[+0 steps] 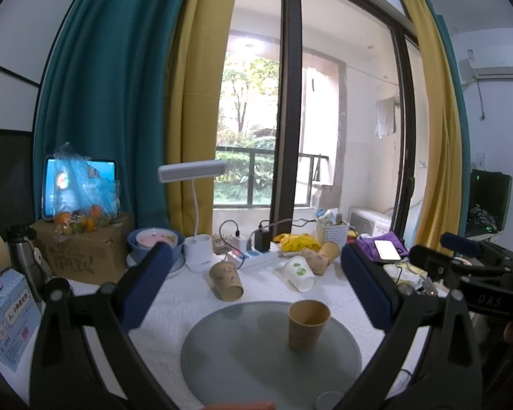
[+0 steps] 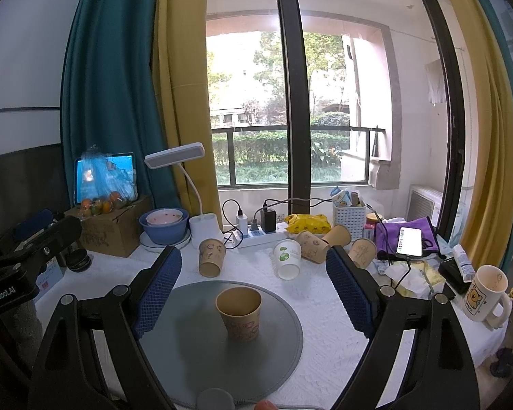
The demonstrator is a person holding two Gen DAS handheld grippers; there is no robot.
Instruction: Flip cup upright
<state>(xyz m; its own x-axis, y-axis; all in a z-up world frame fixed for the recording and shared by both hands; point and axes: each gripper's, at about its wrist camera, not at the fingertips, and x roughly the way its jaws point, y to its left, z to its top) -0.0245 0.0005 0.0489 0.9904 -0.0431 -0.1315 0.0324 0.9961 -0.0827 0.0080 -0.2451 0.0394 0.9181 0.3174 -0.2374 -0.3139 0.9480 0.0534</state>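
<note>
- The desk has a white textured cloth on it and stands in front of a big window with yellow and teal curtains.
- A round grey mat lies on the cloth, between the fingers of each gripper in both views.
- One brown paper cup stands upright on the mat with the mouth up. Nothing touches it.
- The right gripper is released, its blue pads are wide apart, and the cup is just ahead, between them but not touching.
- The left gripper is also released and holds nothing. The cup is ahead of it, nearer to its right finger.
- Beyond the mat, further from the grippers, another brown cup lies on its side to the left.
- A white cup with a green print lies on its side beyond the mat, and more brown cups lie just behind it.
- A white power strip with chargers is behind those cups, and a white desk lamp stands to its left.
- A blue bowl sits left of the lamp.
- To the far right of the right gripper there is a mug with a bear picture.
- A phone with a lit screen lies on a purple cloth.
</note>
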